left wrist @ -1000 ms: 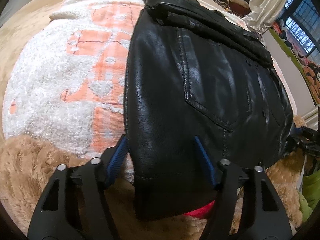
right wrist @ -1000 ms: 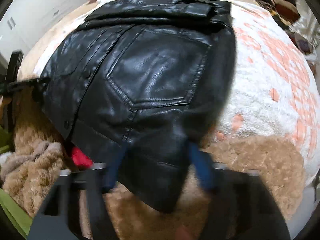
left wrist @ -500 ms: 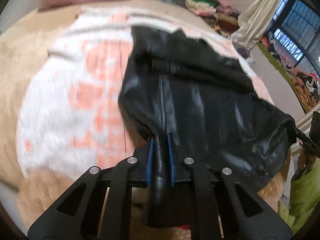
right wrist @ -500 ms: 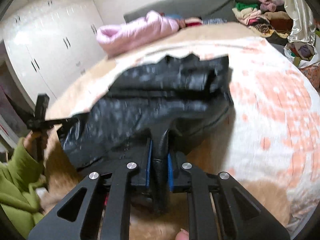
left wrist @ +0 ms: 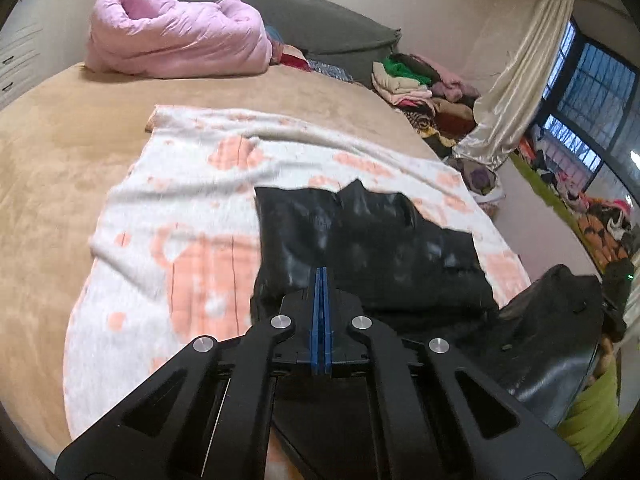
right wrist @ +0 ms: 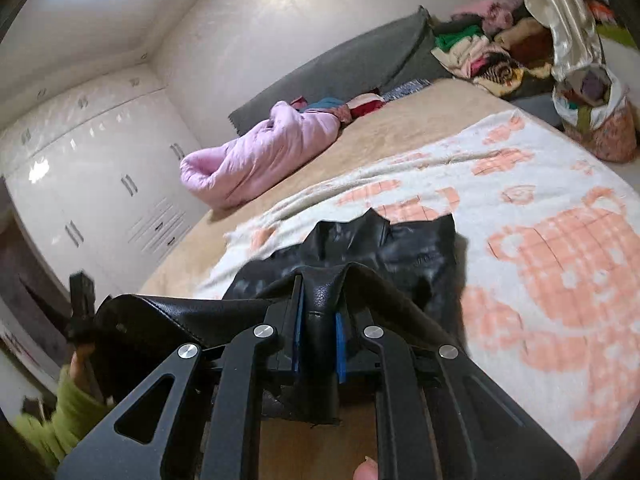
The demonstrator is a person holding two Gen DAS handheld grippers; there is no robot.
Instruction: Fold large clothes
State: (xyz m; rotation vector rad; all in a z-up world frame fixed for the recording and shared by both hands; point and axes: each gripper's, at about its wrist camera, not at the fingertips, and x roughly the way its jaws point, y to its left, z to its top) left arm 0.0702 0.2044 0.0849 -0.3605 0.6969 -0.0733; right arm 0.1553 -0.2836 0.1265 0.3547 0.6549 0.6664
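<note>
A black leather jacket (left wrist: pixel 360 240) lies on a white and orange blanket (left wrist: pixel 180 240), and its near hem is raised off the bed. My left gripper (left wrist: pixel 320 276) is shut, its blue pads pressed together, with dark leather hanging beneath it. The raised hem runs rightward from there to my right gripper (left wrist: pixel 618 292). In the right wrist view my right gripper (right wrist: pixel 318 280) is shut on a thick fold of the jacket (right wrist: pixel 416 248). The lifted hem stretches left to my left gripper (right wrist: pixel 82 300).
The blanket covers a tan bed (left wrist: pixel 60 140). A rolled pink duvet (left wrist: pixel 172 36) lies at the head end, against a grey headboard. Heaps of clothes (left wrist: pixel 412 80) and a curtain (left wrist: pixel 508 92) stand on the far right. A white wardrobe (right wrist: pixel 100 200) is left. A green sleeve (right wrist: pixel 60 412) shows.
Both grippers closed on the jacket's near hem and rose with it. The near part of the jacket came up off the bed, and both views tilted up toward the headboard.
</note>
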